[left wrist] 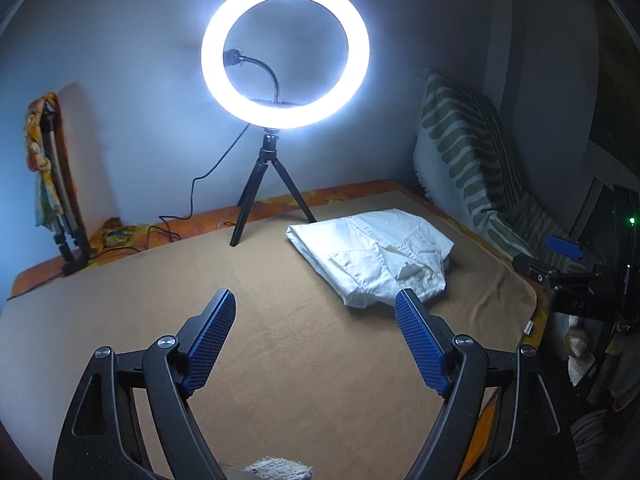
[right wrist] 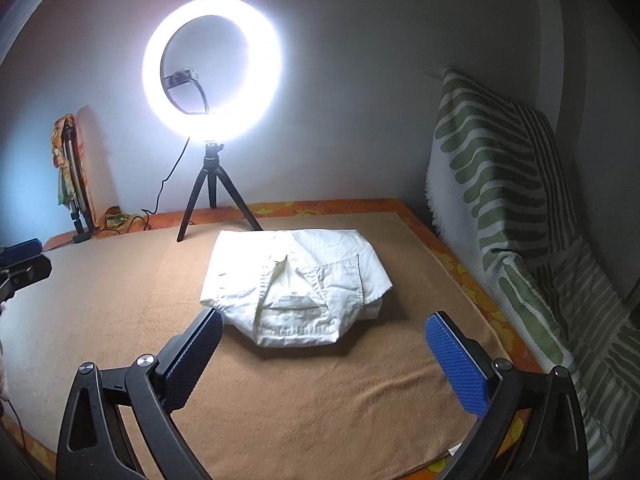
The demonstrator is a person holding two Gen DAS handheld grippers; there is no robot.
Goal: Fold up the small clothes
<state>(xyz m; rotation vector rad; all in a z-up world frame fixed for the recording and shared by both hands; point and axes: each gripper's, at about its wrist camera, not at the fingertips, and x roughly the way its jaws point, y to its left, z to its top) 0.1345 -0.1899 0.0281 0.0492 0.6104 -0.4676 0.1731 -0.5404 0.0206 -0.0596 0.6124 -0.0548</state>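
A ring light (right wrist: 212, 72) on a black tripod (right wrist: 212, 200) is glowing before the pale wall (right wrist: 360, 80); a green-striped cushion (right wrist: 500, 168) is leaning beside the tan-blanketed bed (right wrist: 120, 300).

A folded white shirt (right wrist: 298, 286) lies collar-up on a tan blanket (right wrist: 320, 400) spread over a bed. The right gripper (right wrist: 325, 330) hangs just in front of the garment, its two blue-padded fingers (right wrist: 456, 364) spread wide with nothing between them; the left finger's tip overlaps the shirt's near corner. Behind the shirt a lit ring light (right wrist: 212, 74) stands on a small black tripod (right wrist: 212, 196) against the wall. A green-striped cushion (right wrist: 500, 184) leans at the right. At the far left edge, part of the left gripper (right wrist: 22, 264) shows.
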